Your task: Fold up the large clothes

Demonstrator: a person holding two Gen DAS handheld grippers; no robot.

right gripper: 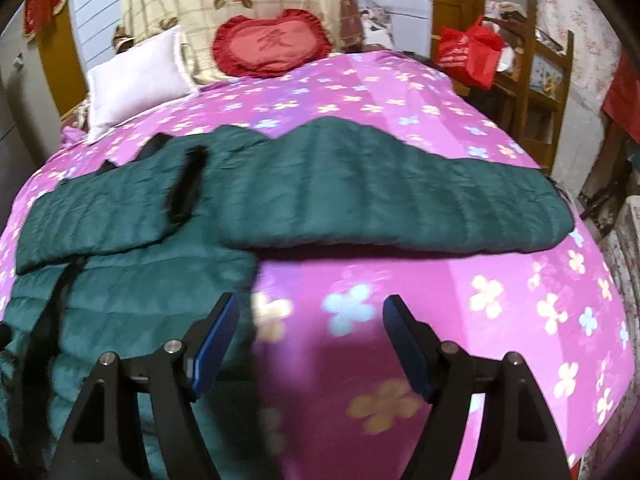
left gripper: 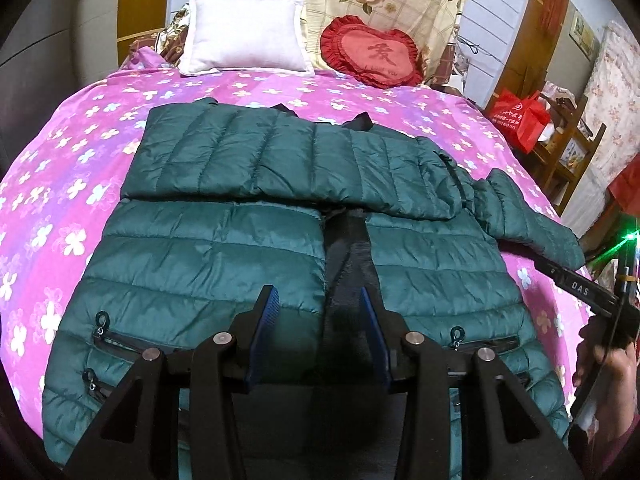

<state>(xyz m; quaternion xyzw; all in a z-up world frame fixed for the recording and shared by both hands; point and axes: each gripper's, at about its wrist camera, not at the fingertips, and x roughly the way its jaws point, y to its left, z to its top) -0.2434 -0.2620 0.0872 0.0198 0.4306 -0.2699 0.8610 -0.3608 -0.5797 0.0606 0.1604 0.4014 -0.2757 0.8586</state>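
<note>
A dark green quilted puffer jacket (left gripper: 224,248) lies front up on the pink flowered bedspread (left gripper: 60,168). One sleeve (left gripper: 248,152) is folded across the chest, and the other sleeve (right gripper: 400,204) stretches out to the right. My left gripper (left gripper: 318,300) is open and empty above the jacket's front opening near the hem. My right gripper (right gripper: 312,312) is open and empty above bare bedspread (right gripper: 500,320), just right of the jacket's body (right gripper: 120,280) and in front of the outstretched sleeve. The right gripper's body also shows in the left wrist view (left gripper: 592,296).
A white pillow (left gripper: 244,40) and a red heart-shaped cushion (left gripper: 372,52) lie at the head of the bed. A red bag (right gripper: 468,52) sits on wooden furniture (right gripper: 544,92) beside the bed's right side.
</note>
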